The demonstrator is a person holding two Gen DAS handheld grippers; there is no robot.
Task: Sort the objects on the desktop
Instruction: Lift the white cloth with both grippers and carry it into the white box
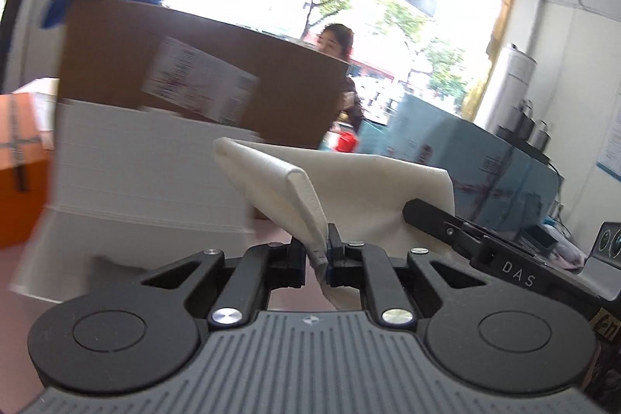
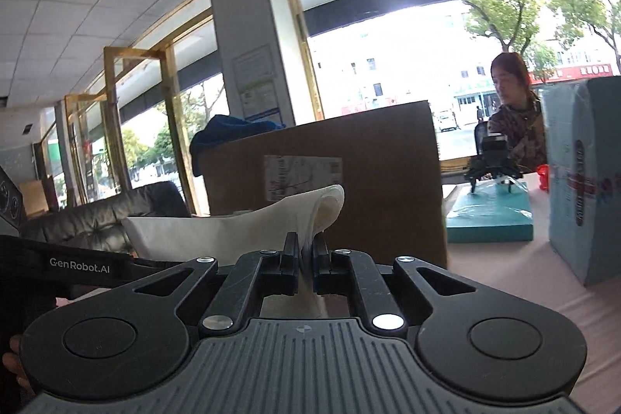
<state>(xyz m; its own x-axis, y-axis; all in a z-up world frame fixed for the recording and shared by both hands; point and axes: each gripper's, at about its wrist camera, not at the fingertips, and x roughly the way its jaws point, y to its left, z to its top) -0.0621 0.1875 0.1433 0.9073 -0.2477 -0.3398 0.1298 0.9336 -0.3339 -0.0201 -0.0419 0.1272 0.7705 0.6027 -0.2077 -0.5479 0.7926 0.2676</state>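
You hold the white cloth (image 1: 349,189) up in the air, above the pink table (image 2: 543,282). Your left gripper (image 1: 316,257) pinches one end. Your right gripper (image 2: 304,258) pinches the other. The cloth stretches sideways between them, so both are equally near.
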